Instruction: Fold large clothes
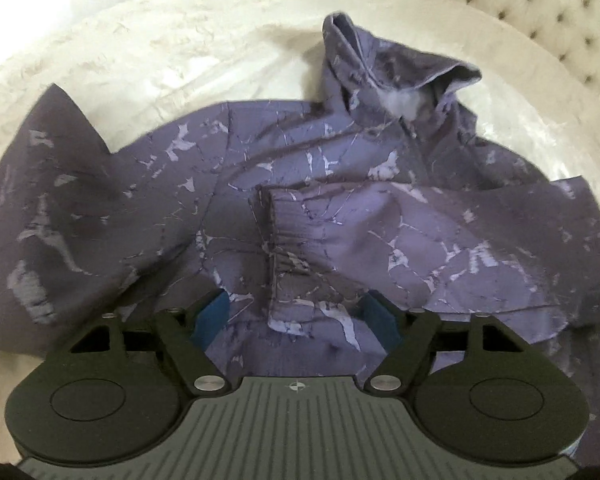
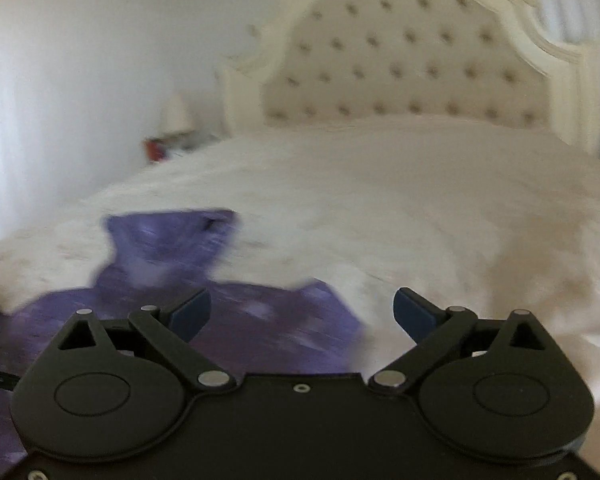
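I have the purple hoodie [image 1: 300, 200] spread flat on the white bed [image 1: 180, 52], hood toward the headboard [image 2: 404, 68], so its panels can be folded over one another. One sleeve [image 1: 380, 232] already lies across the chest, cuff near the middle. My left gripper [image 1: 296, 316] hangs over the body of the hoodie just below that cuff, jaws partly apart with nothing between them. My right gripper [image 2: 302, 312] points out over the bare bed, jaws wide and empty, the hoodie lying below and to its left.
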`<state>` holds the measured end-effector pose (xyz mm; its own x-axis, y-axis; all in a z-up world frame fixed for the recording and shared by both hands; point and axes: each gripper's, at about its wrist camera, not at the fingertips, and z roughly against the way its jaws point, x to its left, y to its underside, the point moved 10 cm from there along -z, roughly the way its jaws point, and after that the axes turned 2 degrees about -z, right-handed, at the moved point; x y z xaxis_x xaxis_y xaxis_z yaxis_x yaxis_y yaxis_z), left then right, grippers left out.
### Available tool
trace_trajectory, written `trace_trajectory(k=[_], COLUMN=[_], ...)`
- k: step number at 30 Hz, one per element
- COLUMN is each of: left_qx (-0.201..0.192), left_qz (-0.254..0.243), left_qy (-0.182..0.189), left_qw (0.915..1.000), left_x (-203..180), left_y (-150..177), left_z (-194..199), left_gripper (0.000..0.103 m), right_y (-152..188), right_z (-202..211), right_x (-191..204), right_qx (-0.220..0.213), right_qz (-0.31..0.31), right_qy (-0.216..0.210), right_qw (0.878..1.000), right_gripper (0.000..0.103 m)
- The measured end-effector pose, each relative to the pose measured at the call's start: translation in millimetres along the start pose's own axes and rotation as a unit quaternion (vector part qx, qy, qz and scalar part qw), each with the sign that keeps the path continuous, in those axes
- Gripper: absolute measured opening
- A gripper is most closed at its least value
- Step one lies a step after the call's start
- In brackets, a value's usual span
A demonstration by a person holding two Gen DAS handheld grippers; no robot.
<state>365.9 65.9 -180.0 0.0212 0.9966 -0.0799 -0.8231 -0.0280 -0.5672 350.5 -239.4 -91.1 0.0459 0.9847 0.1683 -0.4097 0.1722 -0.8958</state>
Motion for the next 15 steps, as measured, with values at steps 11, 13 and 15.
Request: trace_trajectory(k=[11,13,15], left_qx=[-0.014,-0.041,-0.069], left_qz=[0.000,-0.013,-0.020], left_qy=[0.009,-0.020,-0.043], left_qw=[0.9999,0.9989,0.9965], left_x=[-4,2,12], left_y=[-11,-19,-26], left_z=[-5,9,22], left_gripper=[0.023,0.022,0.022], right_y=[1,4,7], right_z=[-10,-10,-12], right_x=[-66,-69,-70], right_qx=[0.020,0.026,0.031], right_qz=[-0.165,-0.169,-0.167], right_qy=[0.018,0.017,0.019], right_qw=[0.986,0.985,0.985], right_gripper=[0.098,0.098,0.098])
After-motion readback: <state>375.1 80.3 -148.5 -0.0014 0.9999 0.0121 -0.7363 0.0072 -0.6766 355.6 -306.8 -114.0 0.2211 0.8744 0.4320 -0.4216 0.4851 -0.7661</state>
